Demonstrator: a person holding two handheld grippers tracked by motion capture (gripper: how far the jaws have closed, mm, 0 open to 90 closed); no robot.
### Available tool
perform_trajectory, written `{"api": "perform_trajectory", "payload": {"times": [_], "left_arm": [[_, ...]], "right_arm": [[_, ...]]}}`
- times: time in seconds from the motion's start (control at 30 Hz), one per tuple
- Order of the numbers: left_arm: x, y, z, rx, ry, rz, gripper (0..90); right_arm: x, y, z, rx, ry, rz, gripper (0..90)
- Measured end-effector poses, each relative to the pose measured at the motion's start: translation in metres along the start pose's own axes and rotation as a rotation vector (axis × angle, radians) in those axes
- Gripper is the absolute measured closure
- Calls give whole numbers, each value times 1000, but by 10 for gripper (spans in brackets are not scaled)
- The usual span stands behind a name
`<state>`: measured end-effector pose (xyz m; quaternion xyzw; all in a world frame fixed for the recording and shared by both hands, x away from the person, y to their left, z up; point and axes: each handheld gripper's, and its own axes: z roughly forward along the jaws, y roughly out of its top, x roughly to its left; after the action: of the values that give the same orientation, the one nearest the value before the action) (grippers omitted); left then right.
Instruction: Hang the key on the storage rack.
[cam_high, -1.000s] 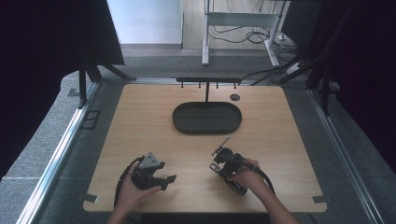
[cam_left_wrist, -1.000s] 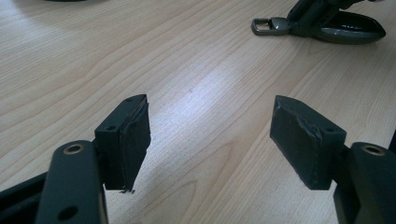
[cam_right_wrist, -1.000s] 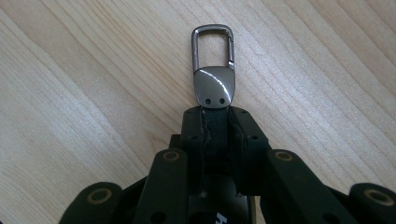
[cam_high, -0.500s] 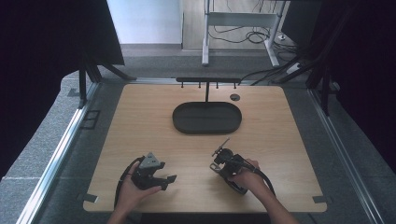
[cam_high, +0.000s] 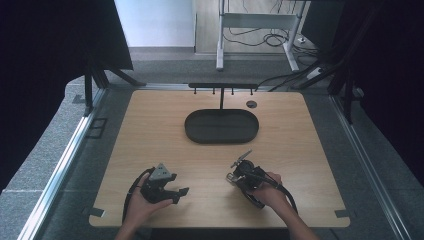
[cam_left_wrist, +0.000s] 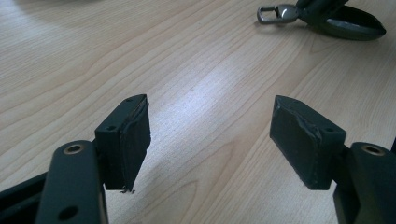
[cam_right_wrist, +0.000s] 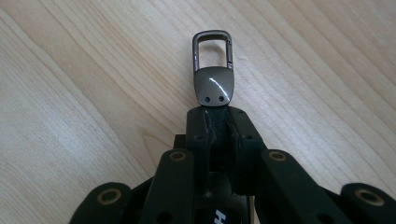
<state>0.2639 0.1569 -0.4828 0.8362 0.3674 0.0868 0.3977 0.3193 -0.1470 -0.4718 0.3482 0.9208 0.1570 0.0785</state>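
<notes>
My right gripper (cam_right_wrist: 215, 112) is shut on the black strap end of a grey metal snap hook (cam_right_wrist: 213, 65). The hook's plate with two rivets and its loop stick out past the pads, just above the wooden table (cam_right_wrist: 93, 93). In the high view the right gripper (cam_high: 240, 168) sits at the table's front right and points up and left, with the snap hook (cam_high: 244, 156) at its tip. My left gripper (cam_left_wrist: 210, 135) is open, its pads wide apart over bare wood with nothing between them. In the high view the left gripper (cam_high: 178, 184) rests at the front left.
A black oval tray (cam_high: 221, 126) lies in the middle of the table toward the back. Behind it a black rail with small hooks (cam_high: 221, 86) runs along the far edge, beside a round grommet (cam_high: 251, 104). In the left gripper view the snap hook (cam_left_wrist: 274, 13) shows far off.
</notes>
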Motion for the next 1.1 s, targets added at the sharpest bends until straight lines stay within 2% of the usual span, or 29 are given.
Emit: {"api": "perform_trajectory", "payload": {"times": [0.4, 0.77, 0.87, 0.97, 1.1], "left_arm": [[0, 0, 1, 5, -2, 0, 296], [0, 0, 2, 11, -2, 1, 296], [-1, 0, 2, 9, 0, 1, 296], [-1, 0, 2, 13, 0, 3, 296], [-2, 0, 4, 17, 0, 6, 296]], "right_arm": [[-7, -6, -11, -65, -27, 33, 811], [-13, -13, -25, -143, -30, 53, 811], [-14, -15, -29, -164, -27, 64, 811], [-15, -18, -34, -192, 1, 83, 811], [-16, -20, -40, -227, -2, 87, 811]]}}
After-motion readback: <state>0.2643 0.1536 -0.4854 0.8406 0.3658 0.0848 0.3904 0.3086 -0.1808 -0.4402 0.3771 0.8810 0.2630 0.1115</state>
